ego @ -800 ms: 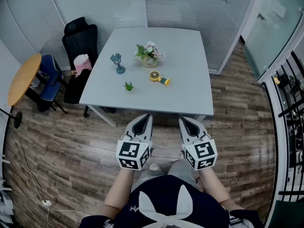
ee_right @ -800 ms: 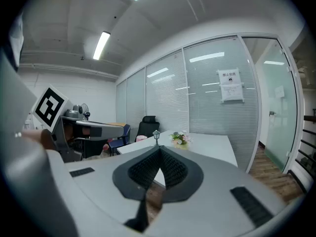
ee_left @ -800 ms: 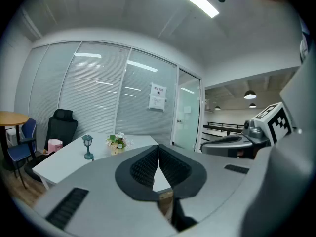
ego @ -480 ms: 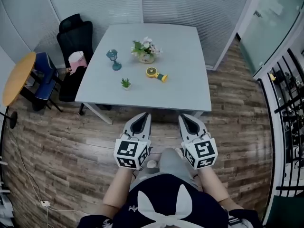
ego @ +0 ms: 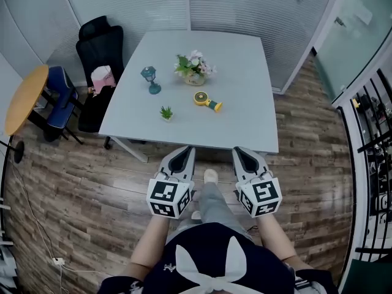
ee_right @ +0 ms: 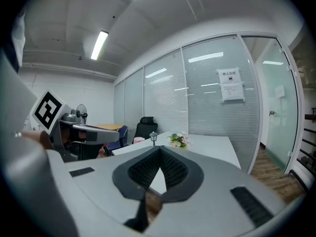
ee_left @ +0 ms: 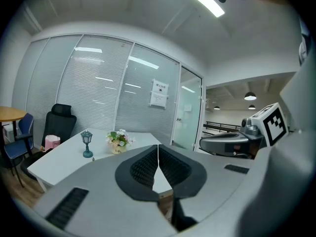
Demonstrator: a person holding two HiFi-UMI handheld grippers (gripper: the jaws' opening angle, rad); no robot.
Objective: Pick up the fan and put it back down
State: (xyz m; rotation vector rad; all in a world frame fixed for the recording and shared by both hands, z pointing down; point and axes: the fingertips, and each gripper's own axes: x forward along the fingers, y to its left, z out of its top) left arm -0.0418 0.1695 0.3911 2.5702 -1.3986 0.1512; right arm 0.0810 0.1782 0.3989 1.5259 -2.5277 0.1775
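Observation:
The yellow hand-held fan (ego: 205, 100) lies flat on the pale table (ego: 245, 124), in front of the flower pot, its handle pointing right. Both grippers hang over the wooden floor, short of the table's near edge and well apart from the fan. My left gripper (ego: 191, 149) is shut with nothing in it; its pads meet in the left gripper view (ee_left: 158, 146). My right gripper (ego: 234, 150) is shut and empty too, jaws closed to a point (ee_right: 160, 148). The fan is hidden behind the jaws in both gripper views.
On the table stand a flower pot (ego: 194, 69), a small blue lantern (ego: 150, 80) and a tiny green plant (ego: 166, 112). A black office chair (ego: 98, 48) with a pink thing on it, a blue chair (ego: 61, 90) and a round wooden table (ego: 24, 100) stand left. Glass walls close the back.
The person's leg and shoe have swung forward between the two grippers. Both grippers stay shut and side by side. The table sits slightly lower in the head view than half a second ago.

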